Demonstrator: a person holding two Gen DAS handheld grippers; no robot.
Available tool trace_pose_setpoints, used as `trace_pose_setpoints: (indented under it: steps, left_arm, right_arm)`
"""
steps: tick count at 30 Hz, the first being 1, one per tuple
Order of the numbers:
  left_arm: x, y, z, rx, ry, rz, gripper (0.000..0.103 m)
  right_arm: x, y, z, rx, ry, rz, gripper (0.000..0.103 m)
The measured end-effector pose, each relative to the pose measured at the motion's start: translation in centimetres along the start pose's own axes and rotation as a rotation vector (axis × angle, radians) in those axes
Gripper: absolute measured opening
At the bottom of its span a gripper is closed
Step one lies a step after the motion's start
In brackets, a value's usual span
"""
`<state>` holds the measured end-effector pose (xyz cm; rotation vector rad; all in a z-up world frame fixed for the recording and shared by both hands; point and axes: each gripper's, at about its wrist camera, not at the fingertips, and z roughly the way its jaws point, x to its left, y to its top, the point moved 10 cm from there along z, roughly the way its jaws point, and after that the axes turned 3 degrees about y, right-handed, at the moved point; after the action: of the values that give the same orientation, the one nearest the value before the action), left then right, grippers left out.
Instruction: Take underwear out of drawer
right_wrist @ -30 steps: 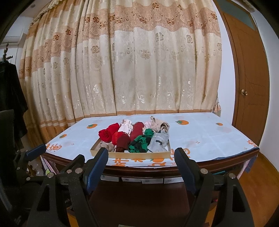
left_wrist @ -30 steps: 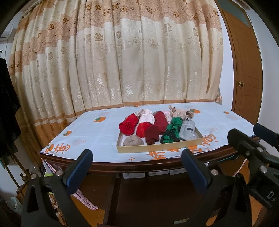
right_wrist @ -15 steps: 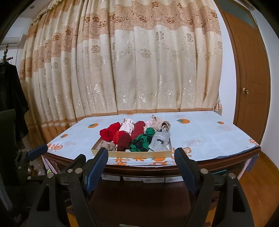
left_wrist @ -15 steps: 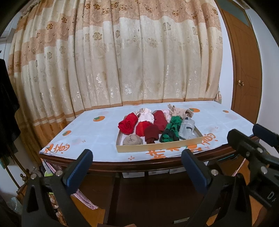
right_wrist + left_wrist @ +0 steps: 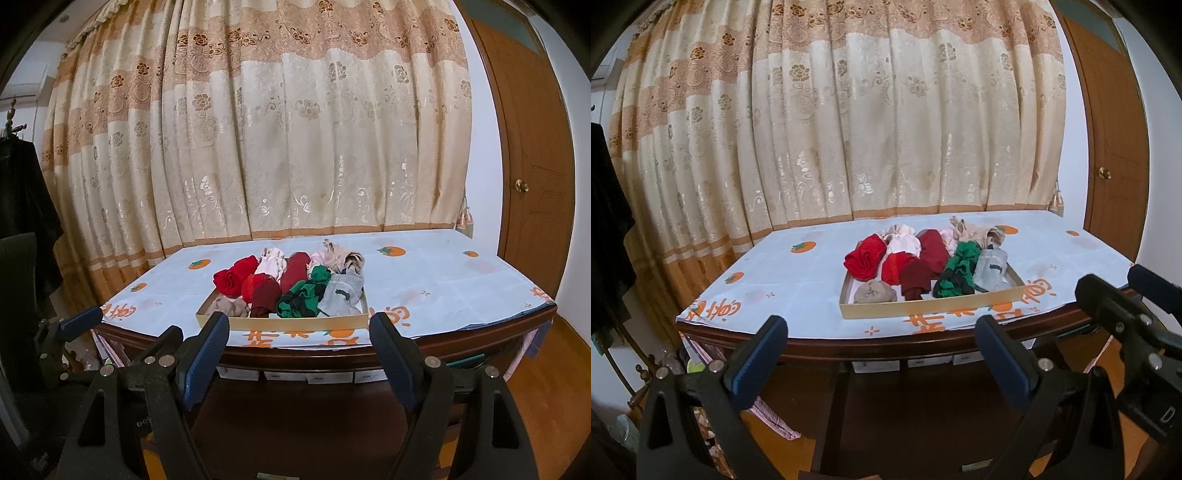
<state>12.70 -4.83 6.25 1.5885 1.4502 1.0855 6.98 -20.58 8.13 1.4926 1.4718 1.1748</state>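
A shallow cardboard drawer tray (image 5: 934, 304) (image 5: 284, 322) sits on the table near its front edge. It holds several rolled pieces of underwear: bright red (image 5: 864, 258) (image 5: 234, 277), dark red (image 5: 918, 275), green (image 5: 958, 271) (image 5: 304, 291), grey (image 5: 991, 267) (image 5: 343, 291), beige (image 5: 875, 291) and pale pink. My left gripper (image 5: 881, 356) is open and empty, in front of and below the table edge. My right gripper (image 5: 299, 349) is open and empty, also short of the table. The right gripper also shows at the right of the left wrist view (image 5: 1126, 317).
The table (image 5: 798, 280) has a white cloth with orange fruit prints and a dark wooden edge. A beige floral curtain (image 5: 849, 129) hangs behind it. A wooden door (image 5: 1108, 147) stands at the right. Dark clothing (image 5: 605, 240) hangs at the left. White boxes (image 5: 306, 376) sit under the table.
Both grippers have risen slightly and come a little closer to the table. The tray and underwear have not moved. Both grippers stay open.
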Motion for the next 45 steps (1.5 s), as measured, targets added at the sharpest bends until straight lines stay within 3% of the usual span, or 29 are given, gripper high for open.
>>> trace_pose_setpoints:
  steps: [45]
  left_arm:
    - [-0.15, 0.15, 0.34, 0.02, 0.015, 0.008, 0.103]
  right_arm:
    - [-0.03, -0.18, -0.01, 0.001, 0.004, 0.008, 0.08]
